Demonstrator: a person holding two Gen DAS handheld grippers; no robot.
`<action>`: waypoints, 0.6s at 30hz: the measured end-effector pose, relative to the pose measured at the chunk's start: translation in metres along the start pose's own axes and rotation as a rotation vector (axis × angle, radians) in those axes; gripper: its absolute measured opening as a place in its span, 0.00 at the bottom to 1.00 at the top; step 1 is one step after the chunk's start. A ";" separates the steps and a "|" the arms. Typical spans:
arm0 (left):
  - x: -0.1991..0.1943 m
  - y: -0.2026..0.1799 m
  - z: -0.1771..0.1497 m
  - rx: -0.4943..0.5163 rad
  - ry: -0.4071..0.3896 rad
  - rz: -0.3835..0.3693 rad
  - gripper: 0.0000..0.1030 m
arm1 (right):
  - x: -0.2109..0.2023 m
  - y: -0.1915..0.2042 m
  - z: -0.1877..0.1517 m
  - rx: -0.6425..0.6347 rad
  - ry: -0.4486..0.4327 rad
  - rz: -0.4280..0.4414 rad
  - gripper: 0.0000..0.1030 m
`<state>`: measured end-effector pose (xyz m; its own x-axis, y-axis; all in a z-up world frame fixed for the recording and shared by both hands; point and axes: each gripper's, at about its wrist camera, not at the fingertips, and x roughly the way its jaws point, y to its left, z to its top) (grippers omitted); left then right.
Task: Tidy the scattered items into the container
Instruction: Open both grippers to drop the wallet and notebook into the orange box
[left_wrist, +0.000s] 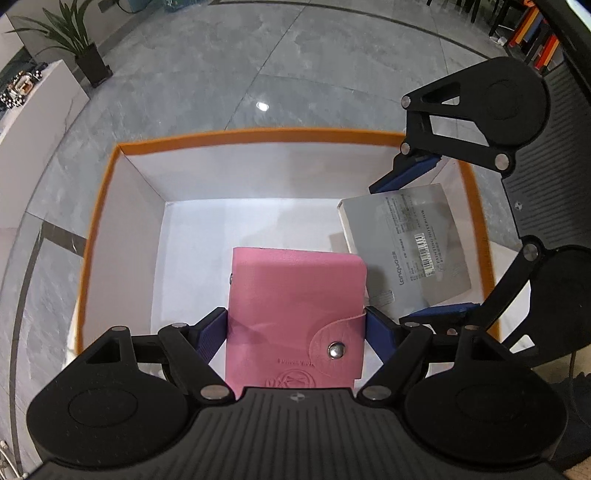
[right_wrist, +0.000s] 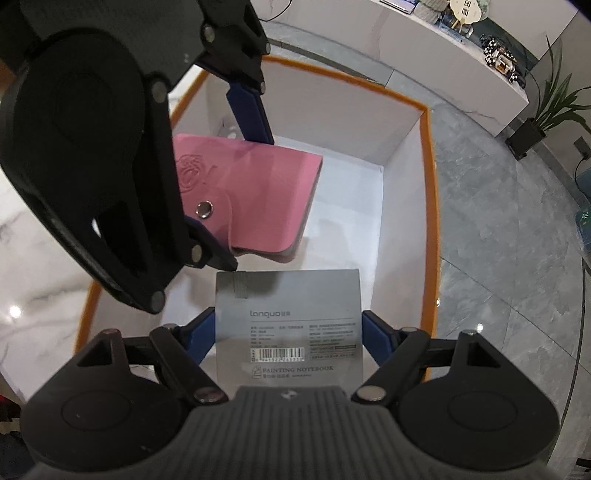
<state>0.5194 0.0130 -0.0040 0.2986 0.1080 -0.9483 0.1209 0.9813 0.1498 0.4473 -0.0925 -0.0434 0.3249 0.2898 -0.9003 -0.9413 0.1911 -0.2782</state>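
Lobby-like hall: polished marble floor (left_wrist: 207, 74)

- The box (left_wrist: 98, 236) is open at the top; its white floor (left_wrist: 207, 236) lies bare across the far and left part — room to pass there.
- Its four upright walls shut in every side.
- The pink wallet (left_wrist: 295, 306), clamped in the left gripper (left_wrist: 295, 332), fills the near middle.
- The grey notebook (right_wrist: 291, 314), pinched in the right gripper (right_wrist: 288, 339), takes up the right side.
- The two grippers sit close together over the box — little gap between them.
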 end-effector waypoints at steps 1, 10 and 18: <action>0.004 0.001 -0.001 -0.004 0.005 -0.004 0.89 | 0.003 0.000 -0.001 0.002 0.003 0.002 0.80; 0.041 -0.008 -0.006 0.007 0.087 0.003 0.89 | 0.034 0.000 -0.009 -0.002 0.049 0.033 0.80; 0.043 -0.015 -0.009 0.034 0.133 0.028 0.91 | 0.037 0.001 -0.014 -0.003 0.082 0.030 0.82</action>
<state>0.5216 0.0048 -0.0496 0.1748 0.1574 -0.9719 0.1466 0.9720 0.1838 0.4570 -0.0949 -0.0820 0.2885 0.2174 -0.9325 -0.9507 0.1808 -0.2520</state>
